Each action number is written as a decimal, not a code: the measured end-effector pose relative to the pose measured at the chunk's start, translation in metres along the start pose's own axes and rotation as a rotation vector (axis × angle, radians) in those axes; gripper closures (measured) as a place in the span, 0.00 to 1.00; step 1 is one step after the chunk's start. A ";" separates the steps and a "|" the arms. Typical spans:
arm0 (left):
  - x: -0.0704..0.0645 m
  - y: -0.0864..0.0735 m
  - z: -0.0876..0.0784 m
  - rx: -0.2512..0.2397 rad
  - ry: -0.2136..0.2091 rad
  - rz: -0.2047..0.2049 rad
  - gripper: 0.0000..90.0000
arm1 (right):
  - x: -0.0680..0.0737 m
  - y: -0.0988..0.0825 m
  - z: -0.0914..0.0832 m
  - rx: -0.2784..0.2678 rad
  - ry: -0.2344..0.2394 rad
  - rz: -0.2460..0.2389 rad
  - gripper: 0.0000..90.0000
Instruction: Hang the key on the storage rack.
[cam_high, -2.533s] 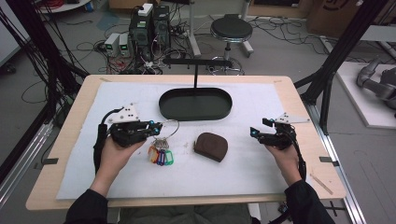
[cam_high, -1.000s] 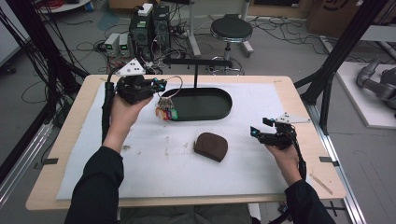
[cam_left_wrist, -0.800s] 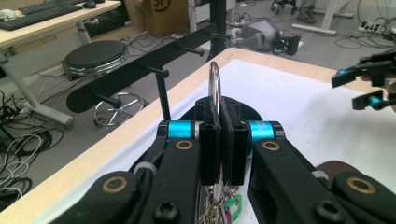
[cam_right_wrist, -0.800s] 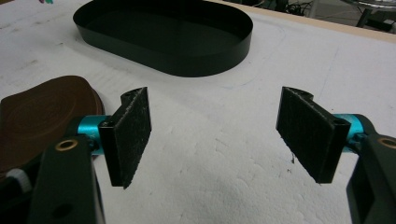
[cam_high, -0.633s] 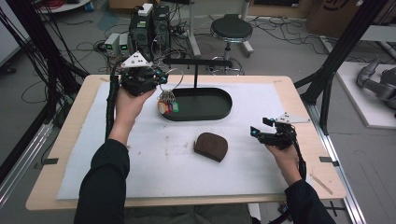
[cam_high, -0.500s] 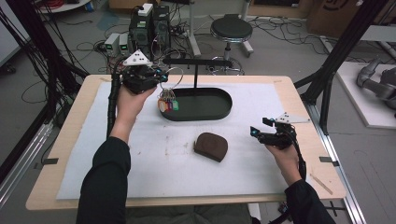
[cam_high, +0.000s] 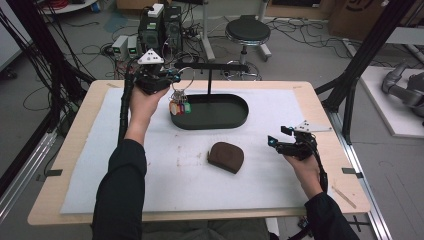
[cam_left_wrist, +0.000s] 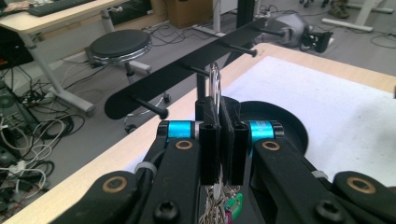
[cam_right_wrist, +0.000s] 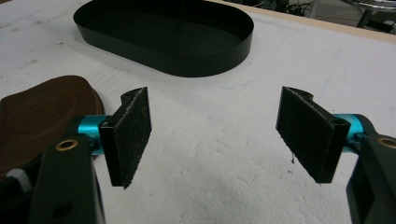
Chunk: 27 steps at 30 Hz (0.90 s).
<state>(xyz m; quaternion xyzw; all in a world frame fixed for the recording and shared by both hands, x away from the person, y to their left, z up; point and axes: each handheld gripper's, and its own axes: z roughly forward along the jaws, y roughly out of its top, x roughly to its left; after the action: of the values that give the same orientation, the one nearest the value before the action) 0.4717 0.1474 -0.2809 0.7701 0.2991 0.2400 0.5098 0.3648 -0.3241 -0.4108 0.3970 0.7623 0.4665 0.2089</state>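
Keys (cam_high: 179, 106) hang by their ring from your left gripper (cam_left_wrist: 219, 116), clamped on it just before the black peg rack (cam_left_wrist: 187, 70), above the oval tray's (cam_high: 235, 120) left end. Your right gripper (cam_right_wrist: 215, 135) gapes empty over white matting (cam_high: 165, 165) right of the brown pouch (cam_high: 226, 156); a stool (cam_high: 245, 32) and cables lie beyond the table

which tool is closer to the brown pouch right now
Right. The right tool hovers open just beside the brown pouch; the left tool is up by the hook rack.

Black tray (cam_high: 235, 116); brown pouch (cam_high: 226, 156); red, yellow, green key tags (cam_high: 180, 107).
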 end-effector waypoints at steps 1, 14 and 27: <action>0.001 -0.001 0.001 0.001 0.003 -0.004 0.96 | 0.000 0.000 0.000 -0.001 0.001 0.000 0.30; 0.016 -0.009 0.010 0.000 0.041 -0.037 0.96 | 0.000 0.000 0.001 0.000 -0.001 -0.002 0.30; 0.020 -0.005 0.022 0.013 0.050 -0.044 0.96 | 0.000 0.000 0.001 0.004 0.004 0.003 0.30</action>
<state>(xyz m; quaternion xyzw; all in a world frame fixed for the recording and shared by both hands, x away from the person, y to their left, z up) 0.4997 0.1492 -0.2927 0.7603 0.3304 0.2459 0.5023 0.3656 -0.3236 -0.4114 0.3974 0.7630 0.4663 0.2059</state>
